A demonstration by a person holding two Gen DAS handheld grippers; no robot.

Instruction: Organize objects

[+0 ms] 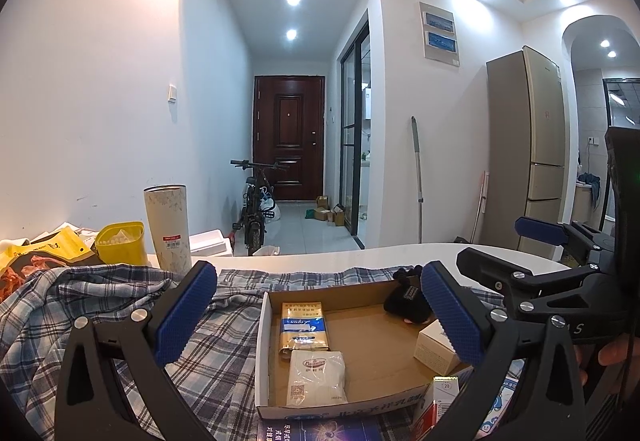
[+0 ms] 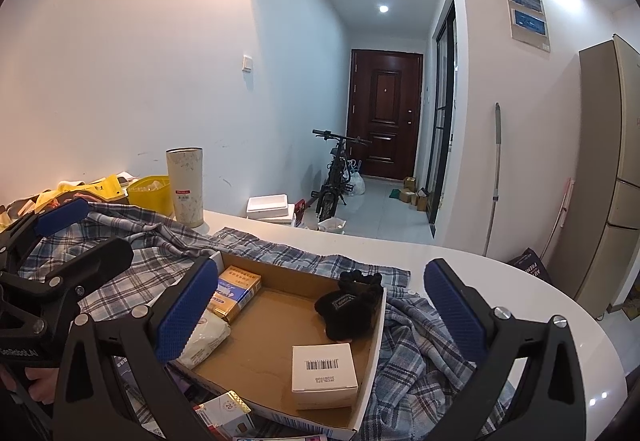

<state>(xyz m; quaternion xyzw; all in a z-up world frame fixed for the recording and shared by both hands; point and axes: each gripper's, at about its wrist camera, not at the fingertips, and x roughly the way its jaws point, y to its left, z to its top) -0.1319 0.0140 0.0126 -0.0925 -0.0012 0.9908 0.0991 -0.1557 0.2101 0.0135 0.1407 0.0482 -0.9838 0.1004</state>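
Red-and-white carton [image 1: 434,407]: cut off by the lower edge, print illegible. White pouch [image 2: 208,337]: largely hidden behind a blue finger pad. Dark booklet [image 1: 320,431]: cropped at the bottom, possibly a box.

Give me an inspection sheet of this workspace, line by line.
Surface: white rounded table, partly covered by a blue plaid cloth.
Job's things: shallow open cardboard box holding a gold-and-blue packet, white pouch, black glove, small white barcoded carton.
Clutter: tall cream patterned tumbler, yellow plastic tub, snack bags, small boxes at near edge.
Grippers: left gripper and right gripper both open, empty, over the box.
Cables: nothing seen.
Surroundings: hallway, bicycle, brown door, beige fridge.
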